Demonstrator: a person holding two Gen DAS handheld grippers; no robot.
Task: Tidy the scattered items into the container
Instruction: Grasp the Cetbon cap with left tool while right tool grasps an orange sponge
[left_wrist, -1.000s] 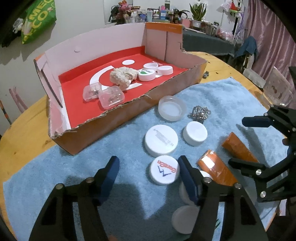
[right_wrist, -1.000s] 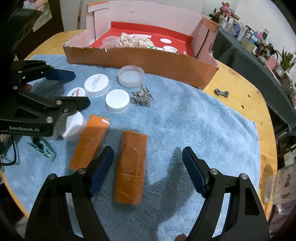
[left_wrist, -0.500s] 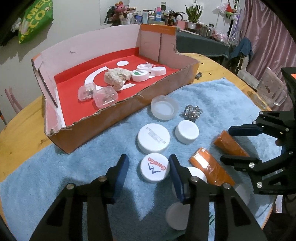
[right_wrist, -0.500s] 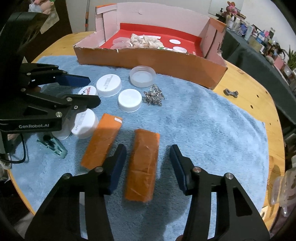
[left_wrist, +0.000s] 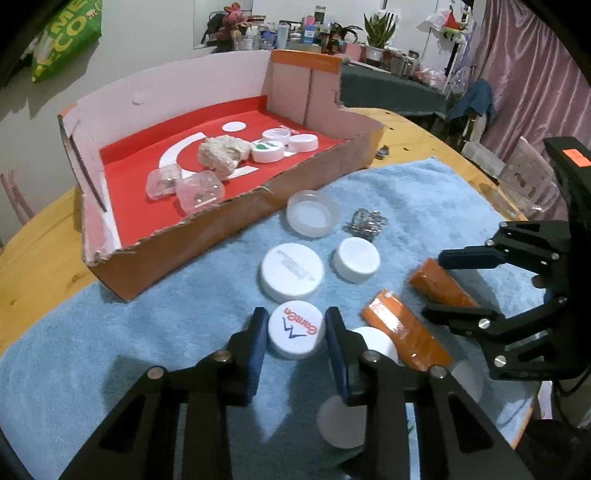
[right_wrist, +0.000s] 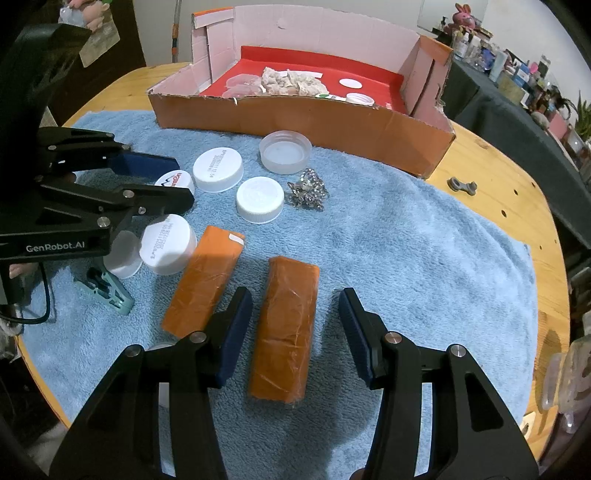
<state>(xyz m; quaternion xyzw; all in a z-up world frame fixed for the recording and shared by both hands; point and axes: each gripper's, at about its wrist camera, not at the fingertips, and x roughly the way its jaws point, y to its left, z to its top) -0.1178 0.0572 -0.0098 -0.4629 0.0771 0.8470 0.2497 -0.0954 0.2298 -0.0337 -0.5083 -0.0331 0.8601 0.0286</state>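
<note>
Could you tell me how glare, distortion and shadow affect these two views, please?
Left wrist view: fisheye bends the box edges, glare on one orange pack. Right wrist view: dark vignette corners, wrap sheen on the other pack, soft shadows on the towel.

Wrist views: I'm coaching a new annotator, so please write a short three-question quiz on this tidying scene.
1. True or false: an orange block lies between the right gripper's open fingers.
2. How many clear cases sit in the cardboard box?
3. The metal chain heap lies: A in the box; B on the blue towel; C on bare wood.
Key: 1 true; 2 two; 3 B.
</note>
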